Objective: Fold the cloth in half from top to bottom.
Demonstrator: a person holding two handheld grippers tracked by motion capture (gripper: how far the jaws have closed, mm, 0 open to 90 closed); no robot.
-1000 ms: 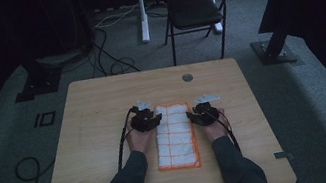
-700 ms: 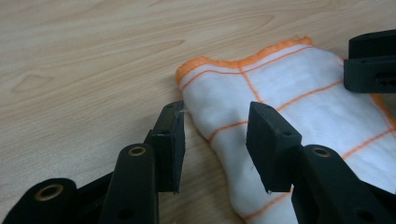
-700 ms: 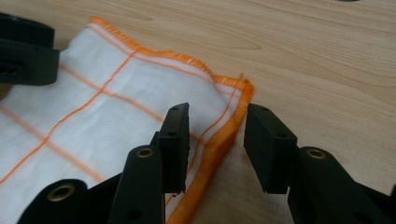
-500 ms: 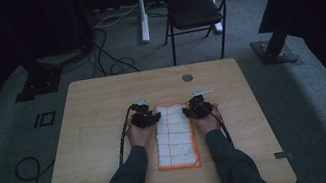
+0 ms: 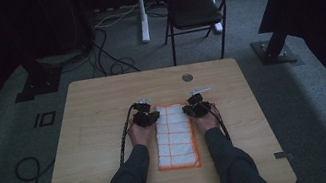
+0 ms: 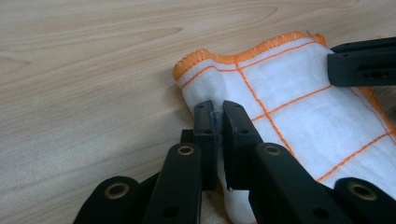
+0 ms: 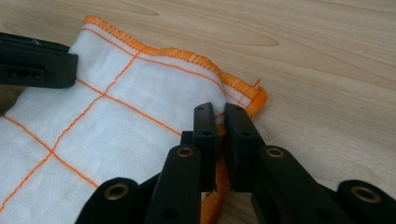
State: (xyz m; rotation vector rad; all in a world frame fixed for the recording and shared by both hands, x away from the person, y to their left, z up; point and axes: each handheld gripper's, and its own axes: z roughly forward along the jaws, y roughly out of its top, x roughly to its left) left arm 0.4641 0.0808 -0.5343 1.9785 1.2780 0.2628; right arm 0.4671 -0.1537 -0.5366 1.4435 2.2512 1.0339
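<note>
Dim room, grey carpet floor [image 5: 4, 150], wooden table [image 5: 101, 97], black folding chair [image 5: 199, 6], dark curtains, floor cables [image 5: 113, 64]

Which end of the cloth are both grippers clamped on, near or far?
The far end of the cloth, toward the chair; the near end lies flat, untouched.

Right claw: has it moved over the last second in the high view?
Yes. The right claw has slid a little inward and toward the table's far edge, nearer the round table hole, staying at the cloth's far corner.
</note>
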